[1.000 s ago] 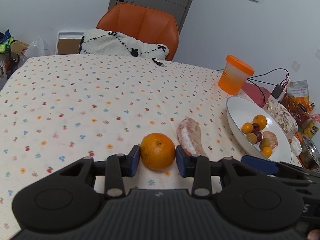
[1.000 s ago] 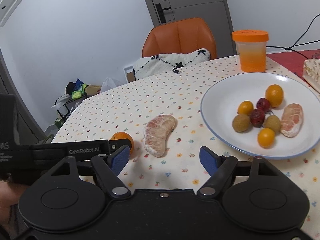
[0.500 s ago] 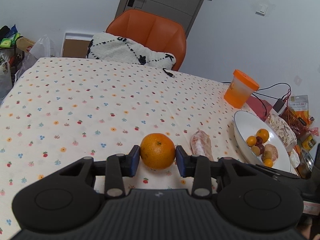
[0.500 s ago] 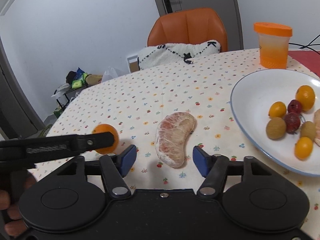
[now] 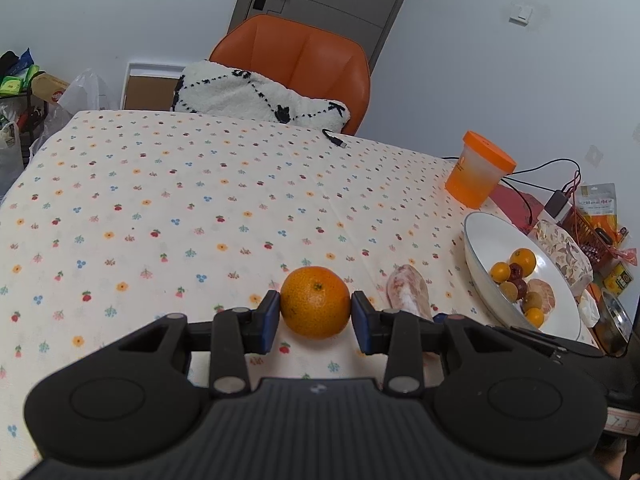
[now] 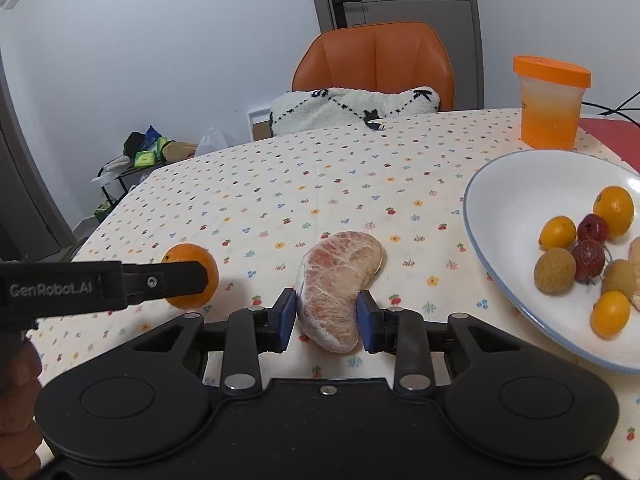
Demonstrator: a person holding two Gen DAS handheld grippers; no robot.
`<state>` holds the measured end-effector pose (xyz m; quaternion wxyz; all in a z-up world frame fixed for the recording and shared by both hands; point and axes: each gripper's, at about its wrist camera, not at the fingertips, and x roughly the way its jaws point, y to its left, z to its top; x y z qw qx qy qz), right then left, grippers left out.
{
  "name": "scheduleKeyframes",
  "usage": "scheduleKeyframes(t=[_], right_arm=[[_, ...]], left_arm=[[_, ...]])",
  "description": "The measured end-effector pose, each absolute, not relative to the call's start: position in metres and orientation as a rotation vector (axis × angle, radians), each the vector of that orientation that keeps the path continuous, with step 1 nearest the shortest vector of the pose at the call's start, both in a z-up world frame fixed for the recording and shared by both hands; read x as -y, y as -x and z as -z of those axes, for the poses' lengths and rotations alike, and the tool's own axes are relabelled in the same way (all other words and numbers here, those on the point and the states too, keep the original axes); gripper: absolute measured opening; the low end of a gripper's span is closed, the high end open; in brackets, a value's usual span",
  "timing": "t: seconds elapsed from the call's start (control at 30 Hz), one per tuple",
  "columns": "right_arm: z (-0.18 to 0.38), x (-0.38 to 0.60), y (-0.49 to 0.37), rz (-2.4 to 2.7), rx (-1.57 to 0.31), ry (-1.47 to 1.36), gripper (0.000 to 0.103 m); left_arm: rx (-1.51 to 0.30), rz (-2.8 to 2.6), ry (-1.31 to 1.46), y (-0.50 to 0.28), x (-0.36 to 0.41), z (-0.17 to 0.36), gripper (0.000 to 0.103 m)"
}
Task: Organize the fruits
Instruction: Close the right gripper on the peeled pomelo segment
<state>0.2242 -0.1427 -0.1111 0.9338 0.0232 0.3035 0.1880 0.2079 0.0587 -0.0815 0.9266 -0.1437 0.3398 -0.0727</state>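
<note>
Blue fingers (image 5: 269,322) clamp the orange (image 5: 315,302) (pomelo segment (image 6: 338,288) likewise pinched).

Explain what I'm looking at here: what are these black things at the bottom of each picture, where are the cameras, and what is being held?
There is no robot arm. A person holds one hand-held gripper in each hand, and each carries a fisheye camera looking forward along its two blue-padded fingers, so the black body fills the bottom of each picture.

The left wrist view shows the left hand-held gripper shut on an orange. The right wrist view shows the right hand-held gripper with its pads against both sides of a peeled pomelo segment lying on the flowered tablecloth; the left gripper and its orange appear at that picture's left edge.

To the right sits a white plate already holding small fruits. Behind it stands an orange-lidded container. An orange chair is at the far side.
</note>
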Motion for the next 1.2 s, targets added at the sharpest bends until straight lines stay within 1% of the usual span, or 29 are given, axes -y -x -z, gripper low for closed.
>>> scheduleKeyframes(t=[0.5,0.57,0.7,0.87,1.03,1.2], right_arm=[[0.111,0.176,-0.192,-0.398,-0.64,-0.067,0.032],[0.111,0.179,-0.191,-0.39,-0.638,-0.08,0.041],[0.113,0.178,-0.194,-0.382,-0.628,-0.088,0.045],[0.113,0.172,-0.201,-0.378,-0.623,-0.082,0.054],[0.115,0.164,-0.206,-0.358,-0.607,-0.07,0.055],[0.116,0.156,-0.206,-0.322,-0.598,-0.035,0.05]], left_arm=[[-0.695,0.174,0.274,-0.2,-0.038,0.08,0.037],[-0.696,0.174,0.274,-0.2,-0.038,0.08,0.037],[-0.698,0.171,0.279,-0.2,-0.041,0.082,0.037],[-0.698,0.169,0.293,-0.2,-0.046,0.085,0.037],[-0.694,0.156,0.306,-0.2,-0.052,0.085,0.037],[-0.692,0.155,0.312,-0.198,-0.053,0.085,0.037]])
